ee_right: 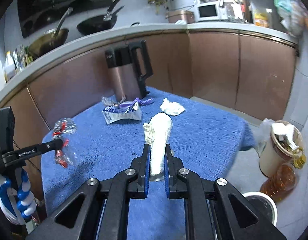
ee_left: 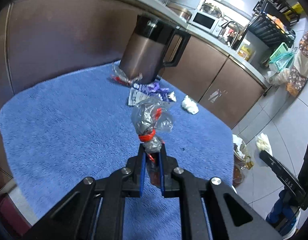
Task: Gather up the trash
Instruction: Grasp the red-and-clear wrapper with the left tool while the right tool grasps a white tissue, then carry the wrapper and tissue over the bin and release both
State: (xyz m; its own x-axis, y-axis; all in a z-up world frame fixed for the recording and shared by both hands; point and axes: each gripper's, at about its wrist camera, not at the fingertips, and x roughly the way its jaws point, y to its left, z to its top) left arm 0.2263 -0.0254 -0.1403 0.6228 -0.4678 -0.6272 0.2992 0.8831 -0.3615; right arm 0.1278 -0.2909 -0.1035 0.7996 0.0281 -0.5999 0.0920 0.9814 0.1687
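My left gripper (ee_left: pixel 152 147) is shut on a clear plastic wrapper with red ties (ee_left: pixel 152 120), held above the blue towel-covered table (ee_left: pixel 63 120); it also shows in the right wrist view (ee_right: pixel 62 138). My right gripper (ee_right: pixel 157 147) is shut on a crumpled white tissue (ee_right: pixel 160 138) above the table. On the table lie a white and blue carton wrapper (ee_right: pixel 122 115), a purple wrapper (ee_right: pixel 134 102), a clear wrapper (ee_right: pixel 108 101) and another white tissue (ee_right: pixel 172 108). A full trash bin (ee_right: pixel 282 146) stands at the right, off the table.
A brown kettle with a black handle (ee_right: pixel 127 74) stands at the table's far edge by the cabinets (ee_right: pixel 214 64). An oil bottle (ee_right: pixel 282 178) and a white bucket (ee_right: pixel 262 206) sit on the floor beside the bin.
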